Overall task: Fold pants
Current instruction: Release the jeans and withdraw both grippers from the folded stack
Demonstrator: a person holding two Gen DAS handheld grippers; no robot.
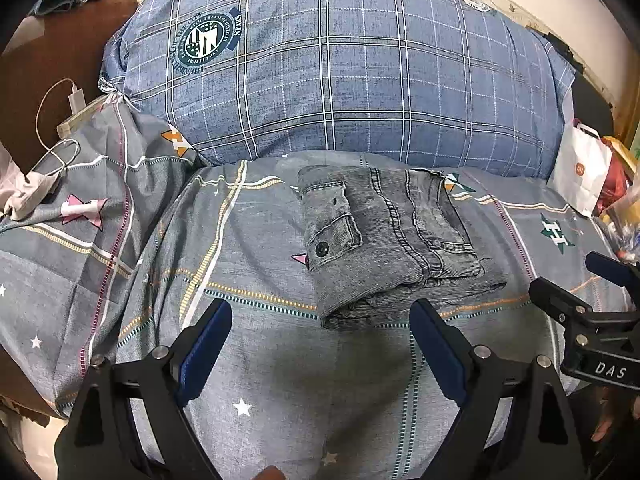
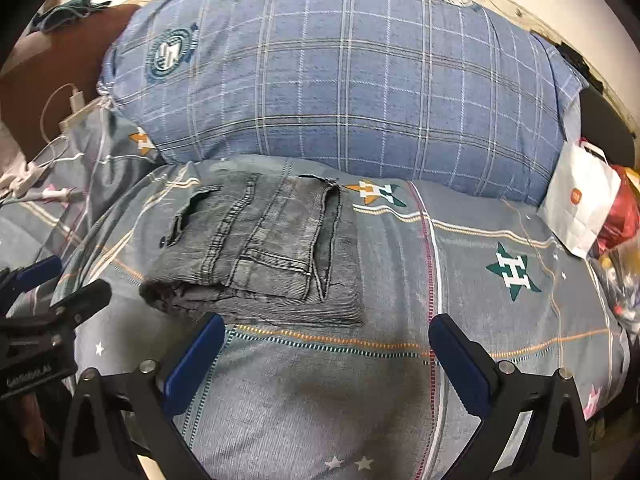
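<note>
A: What lies around the folded pants (image 1: 394, 240)?

B: They rest as a compact grey denim bundle on the bed's quilt (image 1: 256, 360), just in front of the big blue plaid pillow (image 1: 340, 80). Left of the pillow, a white charger (image 1: 76, 98) trails its cable (image 1: 46, 136) over a brown headboard (image 1: 60, 48), and a pale power bank (image 1: 80, 118) sits just beside it. Right of the pillow stands a white paper bag (image 1: 580, 172), with red and yellow packaging crowded behind it.

A: Is anything in the way?

B: Nothing lies on the pants, and the quilt in front of them is bare fabric.

A: And the surface?

B: A grey-blue quilt with stripes, small white stars, a pink star and green or orange star emblems. A pale wall with a floral pattern runs behind the pillow.

A: Any writing?

B: The pillow bears a round crest whose ribbon reads "SIRIUS"; the rest is too small to read. The star emblems carry an "H". The bag shows a small orange logo. The right gripper's body reads "DAS".

A: The grippers?

B: The left gripper (image 1: 320, 336) has its fingers (image 1: 208, 344) spread wide with nothing between them, just in front of the pants. The right gripper (image 2: 326, 354) stands fully spread too, empty, near the bundle's front edge.
</note>
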